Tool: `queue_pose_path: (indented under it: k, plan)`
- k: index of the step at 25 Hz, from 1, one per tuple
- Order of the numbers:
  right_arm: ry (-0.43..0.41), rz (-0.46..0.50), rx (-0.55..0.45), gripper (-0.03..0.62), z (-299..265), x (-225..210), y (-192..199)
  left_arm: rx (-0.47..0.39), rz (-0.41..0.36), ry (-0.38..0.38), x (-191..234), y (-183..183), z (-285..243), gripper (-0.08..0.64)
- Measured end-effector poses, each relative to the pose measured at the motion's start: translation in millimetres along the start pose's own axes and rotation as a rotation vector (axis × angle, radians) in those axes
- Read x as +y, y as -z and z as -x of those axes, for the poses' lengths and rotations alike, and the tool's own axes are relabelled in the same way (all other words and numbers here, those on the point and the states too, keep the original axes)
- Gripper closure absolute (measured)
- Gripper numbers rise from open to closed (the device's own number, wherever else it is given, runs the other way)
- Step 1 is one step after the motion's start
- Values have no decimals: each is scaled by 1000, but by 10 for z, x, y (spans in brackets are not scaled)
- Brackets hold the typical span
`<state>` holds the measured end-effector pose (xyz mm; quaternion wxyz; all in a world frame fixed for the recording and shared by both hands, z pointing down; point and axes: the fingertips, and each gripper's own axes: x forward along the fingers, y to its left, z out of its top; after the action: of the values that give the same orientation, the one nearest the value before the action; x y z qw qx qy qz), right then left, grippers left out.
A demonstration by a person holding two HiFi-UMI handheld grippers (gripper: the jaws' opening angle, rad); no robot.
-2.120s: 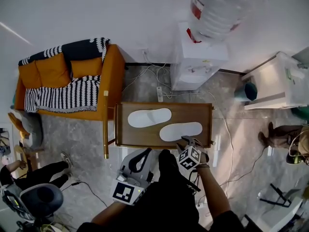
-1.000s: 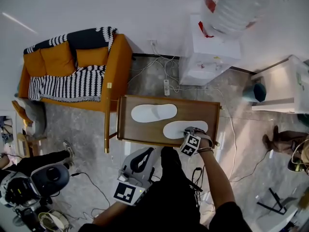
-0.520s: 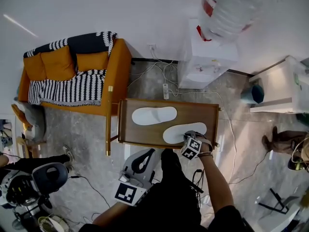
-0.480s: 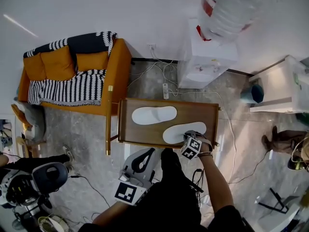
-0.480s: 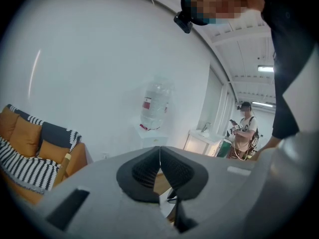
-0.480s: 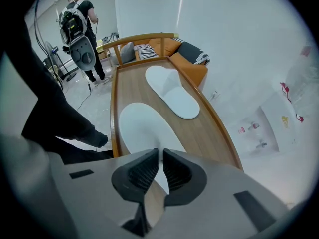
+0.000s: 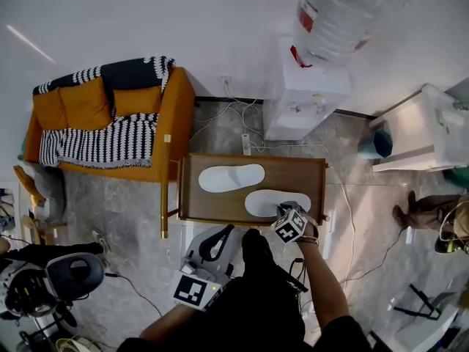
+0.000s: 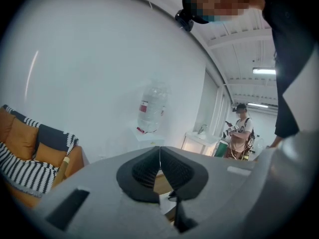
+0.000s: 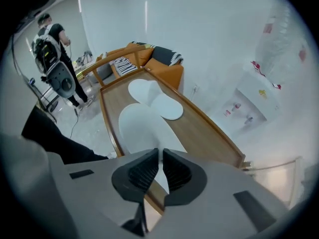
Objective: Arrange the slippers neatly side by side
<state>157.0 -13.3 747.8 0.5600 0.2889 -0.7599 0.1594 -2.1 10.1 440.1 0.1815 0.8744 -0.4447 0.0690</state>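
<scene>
On the desk: two white slippers lie lengthwise on the wooden desk. The far slipper sits toward the left and the near slipper toward the right. They are staggered, and in the head view they are apart.
Near slipper and right gripper: we see the right gripper pointing steeply down at the right-hand end of the near slipper, by the desk's front edge. In the right gripper view the near slipper stretches away from the jaws toward the far slipper.
Right gripper grip: the jaws of the right gripper have just been closing and now stand almost together. They pinch a thin white edge of the near slipper between the pads. We think this end is raised slightly off the wood, though the view is too close to be sure.
Left gripper: the left gripper is off the desk, in front of the person's body and well apart from both slippers. In the left gripper view the left gripper has its jaws pressed together with nothing between them.
</scene>
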Motion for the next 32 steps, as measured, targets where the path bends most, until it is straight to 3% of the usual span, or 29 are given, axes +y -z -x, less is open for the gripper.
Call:
queue_pose_path:
  k: [7,13,23,28,32]
  plan:
    - [43,-335,-26,561,177,-214,60,-17,-6,42,-83,-49,14,543]
    - [86,-653,-24,563,186,-414,361,-39,-25,69,-153,-93,-8,543]
    - [84,-1193,-65,563,54,-679,692,-66,-28,109,-253,-113,-153,543]
    - [56,-1400,-115,563,-33,-767,695,-52,-23,110,-242,-96,-242,543]
    - [62,-1449,-123,563,-122,-847,697,-33,-15,101,-216,-75,-312,543]
